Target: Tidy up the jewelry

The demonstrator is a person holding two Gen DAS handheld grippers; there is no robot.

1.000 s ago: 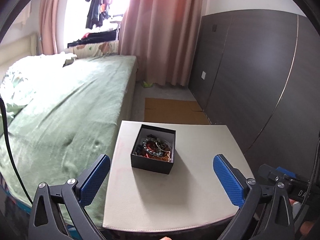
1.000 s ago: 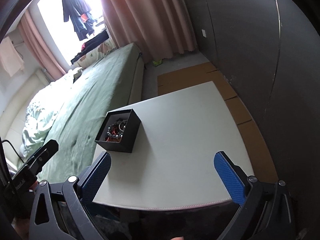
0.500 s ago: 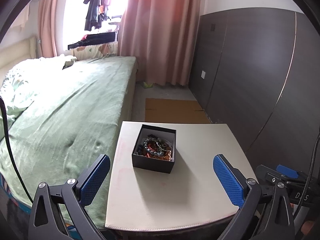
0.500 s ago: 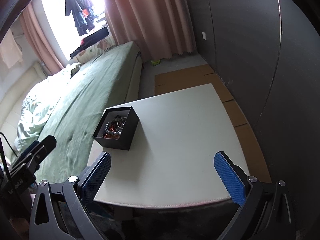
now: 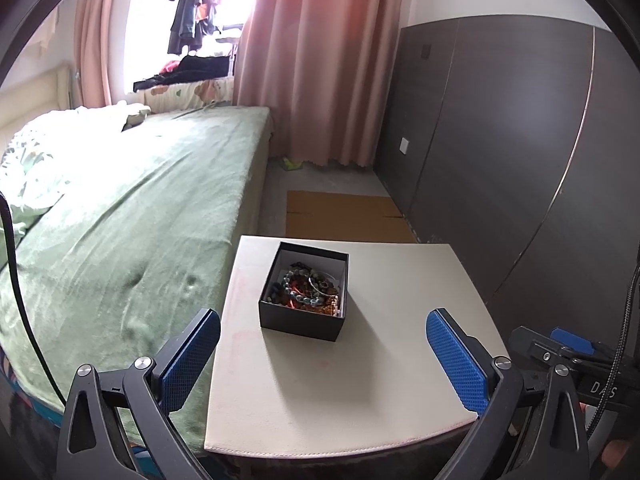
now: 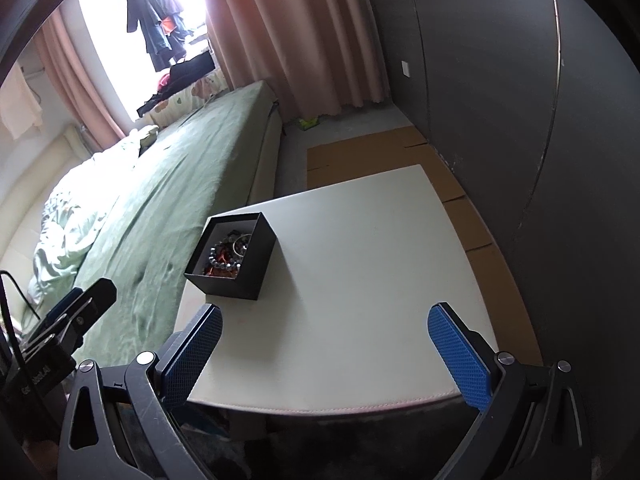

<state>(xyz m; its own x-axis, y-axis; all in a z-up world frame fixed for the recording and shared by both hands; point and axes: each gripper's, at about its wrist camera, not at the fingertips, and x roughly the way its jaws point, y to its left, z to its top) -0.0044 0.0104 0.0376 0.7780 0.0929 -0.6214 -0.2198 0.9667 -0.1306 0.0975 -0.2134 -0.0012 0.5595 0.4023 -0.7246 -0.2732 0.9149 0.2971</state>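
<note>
Box: black open box (image 5: pixel 303 307) sits centre frame in the left view, on the pale table (image 5: pixel 360 392), nearer the table's left edge beside the green bed (image 5: pixel 120 220).
Jewelry: tangled beads and bangle (image 5: pixel 310 286) lie heaped inside the box; nothing lies loose on the tabletop.
Left gripper (image 5: pixel 324 356): jaws spread wide, holding nothing, low in frame short of the box.
Right gripper (image 6: pixel 326 354): jaws spread wide, empty, at lower frame over the table's near edge.
Change: over the last second both cameras pull back and rise slightly; box shrinks in frame and more near edge shows. Box itself has not shifted.
Meaning: my reading, the scene fits jewelry gathered into the box, or a heap awaiting sorting; cannot settle which.
Left view only: the box's white lining and far wall, seen head on.
Right view only: the box's right outer wall (image 6: pixel 266 258), cardboard (image 6: pixel 400 148) on the floor beyond the table.
</note>
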